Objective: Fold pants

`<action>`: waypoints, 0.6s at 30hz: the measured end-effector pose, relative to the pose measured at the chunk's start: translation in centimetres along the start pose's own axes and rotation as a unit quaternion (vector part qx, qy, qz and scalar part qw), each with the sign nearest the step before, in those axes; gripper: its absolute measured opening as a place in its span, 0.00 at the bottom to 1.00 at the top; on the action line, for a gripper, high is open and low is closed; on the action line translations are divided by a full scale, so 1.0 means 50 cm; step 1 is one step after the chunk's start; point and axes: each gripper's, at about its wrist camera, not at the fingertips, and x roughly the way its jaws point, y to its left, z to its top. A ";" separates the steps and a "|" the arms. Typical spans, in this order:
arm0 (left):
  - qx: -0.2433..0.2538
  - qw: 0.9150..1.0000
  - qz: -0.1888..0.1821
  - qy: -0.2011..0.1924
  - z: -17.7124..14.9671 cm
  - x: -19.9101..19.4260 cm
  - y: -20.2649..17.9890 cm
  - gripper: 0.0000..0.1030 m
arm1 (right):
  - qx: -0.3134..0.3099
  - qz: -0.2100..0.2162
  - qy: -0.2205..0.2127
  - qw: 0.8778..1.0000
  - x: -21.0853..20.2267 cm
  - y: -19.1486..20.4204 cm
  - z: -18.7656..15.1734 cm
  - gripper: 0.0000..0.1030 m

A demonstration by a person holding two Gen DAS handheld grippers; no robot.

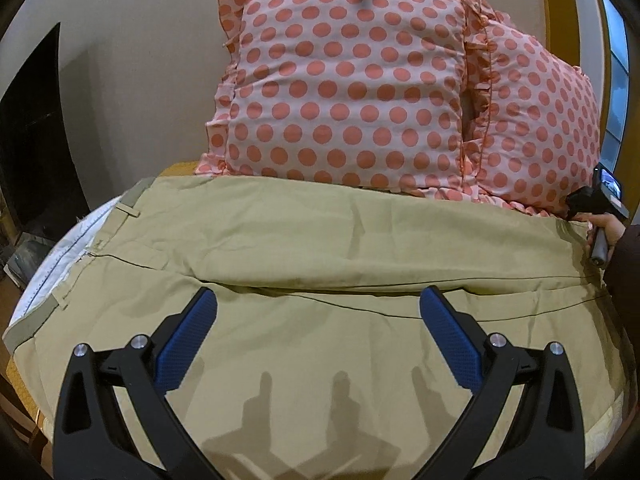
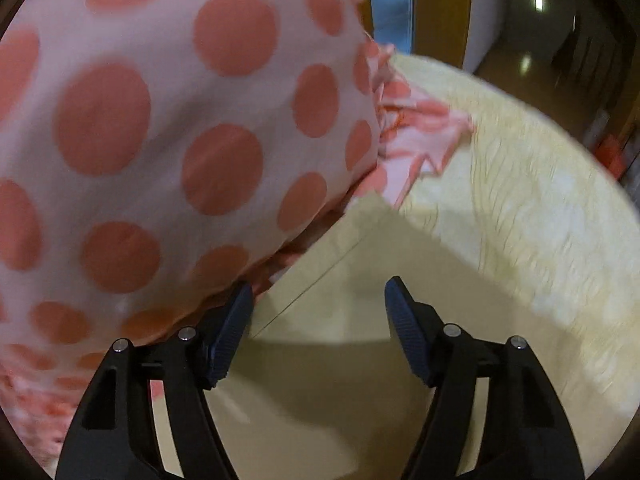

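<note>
Through the left wrist camera I saw the khaki pants (image 1: 320, 240) spread across the bed (image 1: 182, 169), just in front of two polka-dot pillows (image 1: 344, 80). I judged the first fold done: one leg lay over the other, with a long seam line running out from the waistband (image 1: 28, 324) toward the cuffs. The waistband, its white lining showing, sat at the end of the pants farthest from the pillows' right-hand corner. My left claw (image 1: 318, 312) hovered above the pants with its blue pads (image 1: 188, 344) spread wide, gripping nothing. At the cuff end of the pants, close under the pillows, I could make out the other handheld device (image 1: 596, 208) in a hand. What remained, by my reading, was folding the length over, cuffs toward waistband. Beyond the pillows stood a plain pale wall (image 1: 140, 40), with a dark opening off the waistband end.

Through the right wrist camera, which was blurred, my right claw (image 2: 320, 300) also stood wide and empty over the cuff corner of the pants (image 2: 360, 240). That corner lay flat, tucked just beside the pillow's ruffled edge (image 2: 420, 132). Past the pants the pale yellow bedcover (image 2: 540, 220) showed, and beyond it a dim room with lights reflecting off a glossy floor (image 2: 532, 32).
</note>
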 end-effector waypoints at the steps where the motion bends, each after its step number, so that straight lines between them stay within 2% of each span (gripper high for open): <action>1: -0.005 1.000 -0.006 0.002 -0.001 0.003 0.004 0.98 | -0.017 -0.015 -0.005 1.000 0.005 0.009 -0.003 0.68; 3: -0.018 0.999 -0.026 0.003 -0.001 0.006 0.013 0.98 | -0.036 -0.003 -0.033 0.999 0.008 0.007 -0.017 0.55; 4: -0.029 0.999 -0.041 0.003 0.000 0.006 0.021 0.98 | -0.044 0.008 -0.043 0.998 0.009 0.003 -0.023 0.35; 5: -0.037 0.998 -0.049 0.003 0.001 0.006 0.028 0.98 | -0.050 0.011 -0.047 0.998 0.008 -0.001 -0.029 0.21; 6: -0.045 0.997 -0.057 0.001 0.002 0.005 0.034 0.98 | -0.049 0.027 -0.048 0.997 0.012 -0.014 -0.032 0.16; 7: -0.053 0.997 -0.062 0.000 0.004 0.004 0.042 0.98 | -0.039 0.048 -0.046 0.997 0.009 -0.036 -0.041 0.07; 10: -0.070 0.994 -0.078 -0.005 0.009 -0.007 0.071 0.98 | 0.031 0.165 -0.033 0.985 0.000 -0.126 -0.057 0.04; 11: -0.073 0.994 -0.083 -0.010 0.012 -0.012 0.082 0.98 | 0.052 0.213 -0.042 0.975 -0.020 -0.171 -0.074 0.04; 13: -0.075 0.993 -0.091 -0.022 0.016 -0.024 0.100 0.98 | 0.074 0.279 -0.056 0.956 -0.059 -0.247 -0.113 0.04; 15: -0.075 0.992 -0.095 -0.039 0.027 -0.038 0.129 0.98 | 0.104 0.352 -0.064 0.928 -0.100 -0.357 -0.180 0.04; 17: -0.083 0.991 -0.095 -0.049 0.041 -0.044 0.156 0.98 | 0.129 0.389 -0.060 0.910 -0.144 -0.426 -0.255 0.04; 18: -0.092 0.990 -0.097 -0.053 0.052 -0.044 0.173 0.98 | 0.140 0.389 -0.052 0.909 -0.174 -0.421 -0.277 0.04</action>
